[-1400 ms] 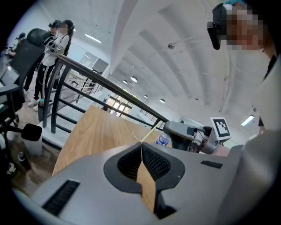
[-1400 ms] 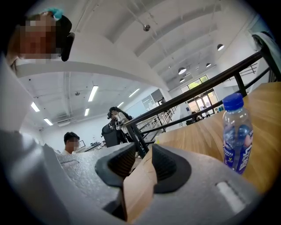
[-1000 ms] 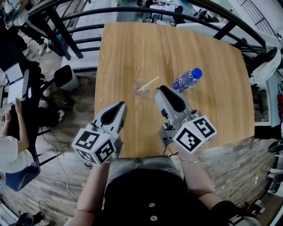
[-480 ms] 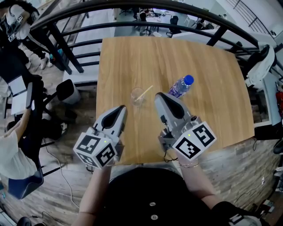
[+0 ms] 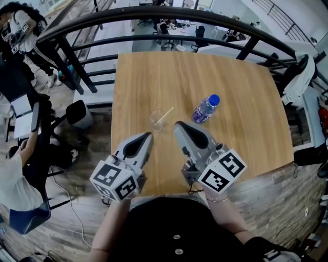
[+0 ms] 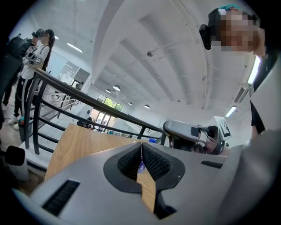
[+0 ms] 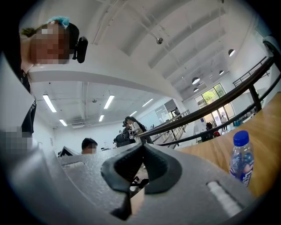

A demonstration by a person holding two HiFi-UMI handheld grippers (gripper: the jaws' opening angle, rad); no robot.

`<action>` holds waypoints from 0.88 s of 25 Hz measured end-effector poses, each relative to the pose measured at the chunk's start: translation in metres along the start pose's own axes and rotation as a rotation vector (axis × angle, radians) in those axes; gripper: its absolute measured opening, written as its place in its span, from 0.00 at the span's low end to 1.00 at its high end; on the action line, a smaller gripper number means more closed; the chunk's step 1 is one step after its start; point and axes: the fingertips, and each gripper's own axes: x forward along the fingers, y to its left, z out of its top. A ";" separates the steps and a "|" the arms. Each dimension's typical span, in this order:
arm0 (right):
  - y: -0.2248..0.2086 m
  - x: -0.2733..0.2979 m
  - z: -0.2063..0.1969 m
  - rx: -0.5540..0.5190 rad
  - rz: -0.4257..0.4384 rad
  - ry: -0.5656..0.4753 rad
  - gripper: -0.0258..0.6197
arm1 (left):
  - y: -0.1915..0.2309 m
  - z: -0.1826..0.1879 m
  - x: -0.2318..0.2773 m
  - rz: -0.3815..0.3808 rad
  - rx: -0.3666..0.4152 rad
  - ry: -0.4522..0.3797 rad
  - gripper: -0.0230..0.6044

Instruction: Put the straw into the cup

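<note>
Head view: both grippers up over the near part of the wooden table point(image 5: 246, 102), side by side, pointing away from the person, marker cubes toward the body. L first: left gripper point(image 5: 146, 135) has its jaws pressed right together. Its own view shows the dark ribbed pads meeting along one thin seam w/ nothing between them, just tabletop visible below. Right gripper point(image 5: 177, 124) is the same: jaws fully closed, pads meeting at the tip, empty, no hold on anything. Now the task items: the clear cup point(image 5: 155, 121) sits upright on the table just ahead of the two tips, roughly between them, touching neither. The straw point(image 5: 165, 115) is already in it, lower end down inside the cup, top leaning out over the rim toward the far right. Off to the R, a plastic bottle point(image 5: 205, 109) w/ blue cap and purple label stands on the table, apart from the cup; the right gripper view catches it upright at its right edge. A dark curved railing point(image 5: 154, 13) runs round the table's far side.
</note>
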 end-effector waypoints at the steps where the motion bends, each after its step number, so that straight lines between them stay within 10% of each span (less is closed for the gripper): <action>1: 0.001 0.000 -0.001 -0.011 -0.001 0.007 0.04 | -0.001 -0.001 0.000 -0.001 0.002 0.003 0.07; 22: -0.002 -0.006 -0.022 -0.038 -0.018 0.071 0.04 | -0.004 -0.026 -0.004 -0.005 -0.011 0.069 0.07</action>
